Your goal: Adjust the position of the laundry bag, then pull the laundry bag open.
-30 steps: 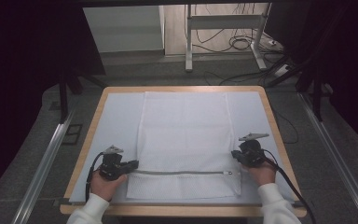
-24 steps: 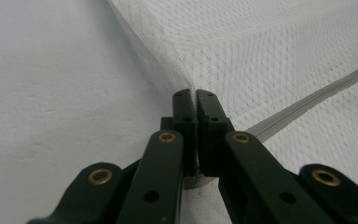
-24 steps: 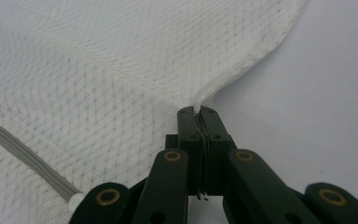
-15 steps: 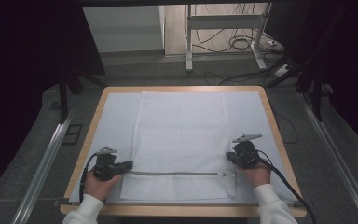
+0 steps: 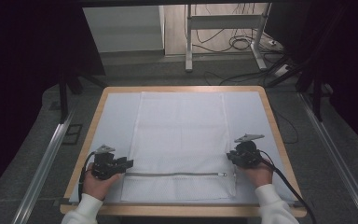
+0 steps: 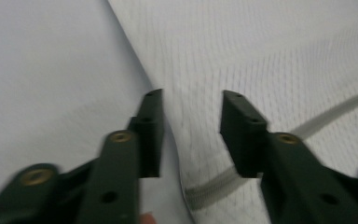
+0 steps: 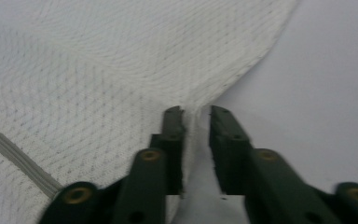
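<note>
The white mesh laundry bag (image 5: pixel 182 140) lay flat, spread long across the middle of the pale surface (image 5: pixel 114 116), its grey zipper (image 5: pixel 175 174) running straight across near the person's edge; the weave looked fine, honeycombed, soft; the left claw (image 5: pixel 127 163) sat at the bag's left edge by the zipper's end, jaws just sprung apart, the fabric edge loose between them, nothing held; the right claw (image 5: pixel 230 157) had just eased open too, a raised fold of the bag's right edge standing in its narrow gap, unpinched; this looked like release after smoothing; next, both should draw clear without dragging the mesh.
</note>
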Tool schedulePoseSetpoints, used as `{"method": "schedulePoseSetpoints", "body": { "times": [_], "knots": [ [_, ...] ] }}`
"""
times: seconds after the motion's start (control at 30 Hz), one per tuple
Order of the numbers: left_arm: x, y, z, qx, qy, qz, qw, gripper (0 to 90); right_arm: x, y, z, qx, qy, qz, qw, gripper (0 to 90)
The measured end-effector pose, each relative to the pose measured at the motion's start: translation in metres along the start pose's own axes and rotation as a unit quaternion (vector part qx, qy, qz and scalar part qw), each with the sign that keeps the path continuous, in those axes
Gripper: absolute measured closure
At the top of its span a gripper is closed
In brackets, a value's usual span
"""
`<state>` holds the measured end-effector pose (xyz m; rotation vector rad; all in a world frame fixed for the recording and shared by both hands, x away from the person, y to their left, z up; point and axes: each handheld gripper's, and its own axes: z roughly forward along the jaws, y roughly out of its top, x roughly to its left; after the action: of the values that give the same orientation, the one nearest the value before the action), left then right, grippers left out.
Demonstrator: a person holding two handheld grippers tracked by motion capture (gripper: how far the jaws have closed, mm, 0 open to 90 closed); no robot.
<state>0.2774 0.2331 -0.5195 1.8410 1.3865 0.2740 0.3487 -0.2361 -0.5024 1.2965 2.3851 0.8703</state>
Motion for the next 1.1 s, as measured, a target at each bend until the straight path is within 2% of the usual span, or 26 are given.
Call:
{"method": "schedulePoseSetpoints", "body": {
  "times": [0.07, 0.13, 0.27, 0.4, 0.73, 0.93, 1.1],
  "knots": [
    [-0.004, 0.002, -0.002, -0.013, 0.000, 0.008, 0.9999, 42.4, -0.003, 0.000, -0.004, -0.006, -0.001, 0.007, 1.0000, 55.7],
    [-0.010, 0.003, -0.003, -0.021, -0.006, 0.022, 0.9995, 37.9, -0.005, -0.001, -0.007, -0.015, 0.003, 0.017, 0.9997, 48.1],
    [-0.021, 0.007, -0.004, -0.027, -0.015, 0.046, 0.9984, 33.4, -0.007, -0.002, -0.012, -0.027, 0.006, 0.021, 0.9994, 40.9],
    [-0.029, 0.012, -0.003, -0.028, -0.022, 0.053, 0.9980, 31.8, -0.009, -0.003, -0.018, -0.041, 0.005, 0.020, 0.9990, 34.9],
    [-0.050, 0.023, 0.004, -0.015, -0.040, 0.060, 0.9973, 33.6, -0.008, -0.004, -0.026, -0.057, 0.007, 0.016, 0.9982, 29.3],
    [-0.061, 0.029, 0.009, -0.014, -0.048, 0.063, 0.9967, 33.4, -0.008, -0.005, -0.027, -0.056, 0.011, 0.013, 0.9983, 28.2],
    [-0.071, 0.032, 0.015, -0.007, -0.059, 0.074, 0.9955, 34.3, -0.008, -0.005, -0.027, -0.056, 0.003, 0.015, 0.9983, 27.4]
  ]
}}
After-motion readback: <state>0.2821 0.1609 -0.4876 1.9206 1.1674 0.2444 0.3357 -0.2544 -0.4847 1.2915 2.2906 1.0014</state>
